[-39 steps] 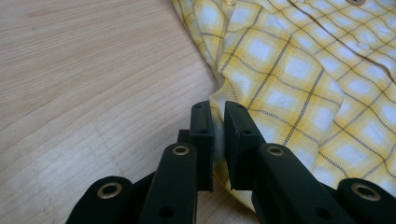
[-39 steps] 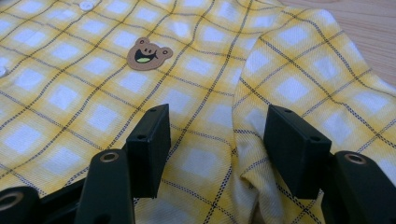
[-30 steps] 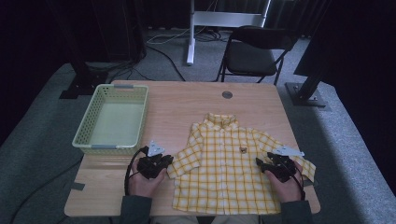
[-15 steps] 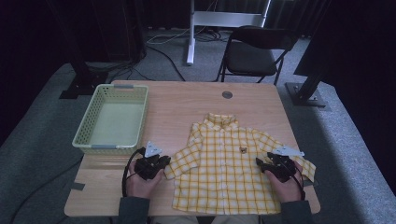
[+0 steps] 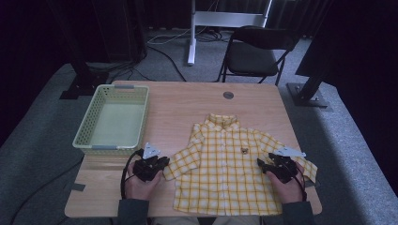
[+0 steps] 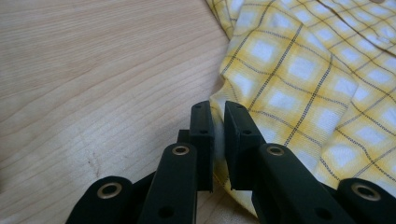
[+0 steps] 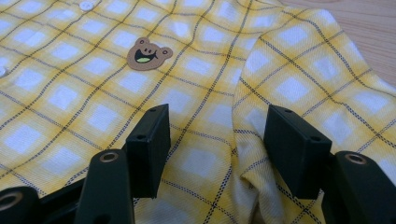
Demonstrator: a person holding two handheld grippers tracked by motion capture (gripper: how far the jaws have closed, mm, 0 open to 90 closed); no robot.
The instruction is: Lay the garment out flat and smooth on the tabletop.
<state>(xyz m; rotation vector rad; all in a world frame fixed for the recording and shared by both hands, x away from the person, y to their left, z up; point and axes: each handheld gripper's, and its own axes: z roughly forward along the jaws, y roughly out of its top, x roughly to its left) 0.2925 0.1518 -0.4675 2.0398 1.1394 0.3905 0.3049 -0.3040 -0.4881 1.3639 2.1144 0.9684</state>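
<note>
The yellow plaid shirt (image 5: 234,168) lies face up and spread flat on the wooden bench (image 5: 187,105), collar toward the far edge, hem toward the person, both short sleeves fanned out. It looks like a small child's shirt of thin woven cotton: light, limp, with no stiffness of its own, so it will likely sag and fold wherever it is lifted and drag the rest of the cloth along the wood. Nothing about it seems fragile, though the buttons and the bear patch (image 7: 149,53) on the chest are poor places to pinch. The doubled hems of the sleeves and the shoulder seams should give the firmest hold.

The left claw (image 6: 218,140) sits at the cuff of the shirt's sleeve on the basket side, its jaws drawn almost together on the edge of that sleeve (image 6: 224,100), a thin fold of fabric pinched between the pads. In the high view the same claw (image 5: 159,161) touches the sleeve tip, nearer the person than the basket.

The right claw (image 7: 215,149) rests over the shirt's other sleeve, jaws standing wide apart, the pads on the cloth with a raised wrinkle (image 7: 247,182) between them but not squeezed. The bear patch lies just beyond it toward the button placket.

A pale green mesh basket (image 5: 112,123) stands well apart from the shirt, beyond its left sleeve.
</note>
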